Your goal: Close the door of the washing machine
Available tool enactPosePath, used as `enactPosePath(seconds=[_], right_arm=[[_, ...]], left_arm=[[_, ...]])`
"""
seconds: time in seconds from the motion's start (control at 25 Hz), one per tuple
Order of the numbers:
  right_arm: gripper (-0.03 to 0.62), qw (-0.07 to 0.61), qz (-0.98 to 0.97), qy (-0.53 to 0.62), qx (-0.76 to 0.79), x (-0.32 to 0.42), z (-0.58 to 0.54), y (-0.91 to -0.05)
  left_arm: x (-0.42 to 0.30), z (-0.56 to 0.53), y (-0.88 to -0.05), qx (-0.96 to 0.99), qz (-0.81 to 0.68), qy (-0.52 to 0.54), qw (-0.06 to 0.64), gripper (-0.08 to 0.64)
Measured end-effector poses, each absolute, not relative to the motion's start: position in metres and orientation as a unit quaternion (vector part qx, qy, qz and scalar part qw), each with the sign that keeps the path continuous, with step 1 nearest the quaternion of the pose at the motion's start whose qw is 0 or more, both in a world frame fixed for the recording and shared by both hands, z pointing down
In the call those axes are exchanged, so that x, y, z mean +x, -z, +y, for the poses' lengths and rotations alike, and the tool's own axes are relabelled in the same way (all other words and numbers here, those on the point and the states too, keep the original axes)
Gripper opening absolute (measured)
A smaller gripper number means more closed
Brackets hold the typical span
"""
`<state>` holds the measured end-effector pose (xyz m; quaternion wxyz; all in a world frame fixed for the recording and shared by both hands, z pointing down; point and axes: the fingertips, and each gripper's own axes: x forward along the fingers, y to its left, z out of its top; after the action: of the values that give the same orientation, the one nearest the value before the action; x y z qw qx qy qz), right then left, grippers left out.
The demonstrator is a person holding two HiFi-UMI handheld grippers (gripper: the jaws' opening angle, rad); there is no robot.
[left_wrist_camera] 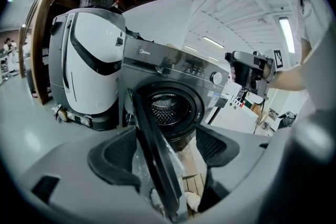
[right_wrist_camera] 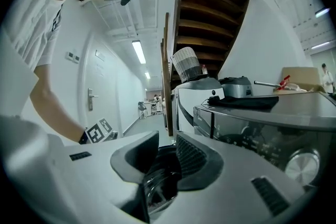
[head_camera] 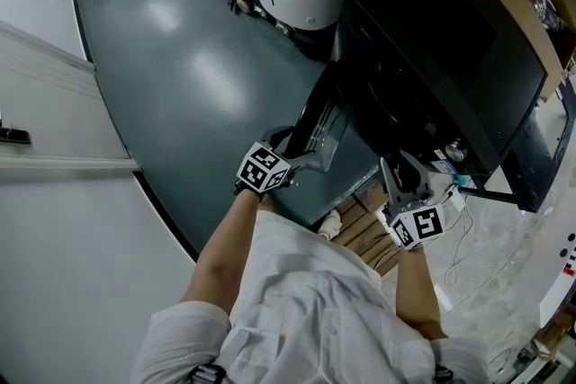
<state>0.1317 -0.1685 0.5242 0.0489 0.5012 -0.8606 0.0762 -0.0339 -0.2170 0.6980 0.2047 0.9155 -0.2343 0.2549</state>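
The open door (left_wrist_camera: 150, 150) is standing edge-on between the gaping left tongs (left_wrist_camera: 168, 150), with the washing machine (left_wrist_camera: 173, 68) lying far right. The right tongs (right_wrist_camera: 168, 160) are gaping too.

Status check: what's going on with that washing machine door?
Left gripper open, astride door edge. Right gripper open, empty. Door wide open; nothing seen blocking.

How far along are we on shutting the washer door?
Done: the left tool is at the door, with the door's edge between its spread jaws. In hand: the door stands wide open, swung away from the drum opening. The right tool is open and grips nothing. Left: swing the door onto the washing machine until it shuts.
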Motion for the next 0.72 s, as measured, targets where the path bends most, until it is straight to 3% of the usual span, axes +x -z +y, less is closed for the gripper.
enactPosePath(seconds=[0.72], right_arm=[[0.118,0.034,-0.8,-0.062,0.596,0.248,-0.123,-0.505]], left_arm=[[0.109,-0.179,-0.695,0.941,-0.158,-0.219,0.206,0.354]])
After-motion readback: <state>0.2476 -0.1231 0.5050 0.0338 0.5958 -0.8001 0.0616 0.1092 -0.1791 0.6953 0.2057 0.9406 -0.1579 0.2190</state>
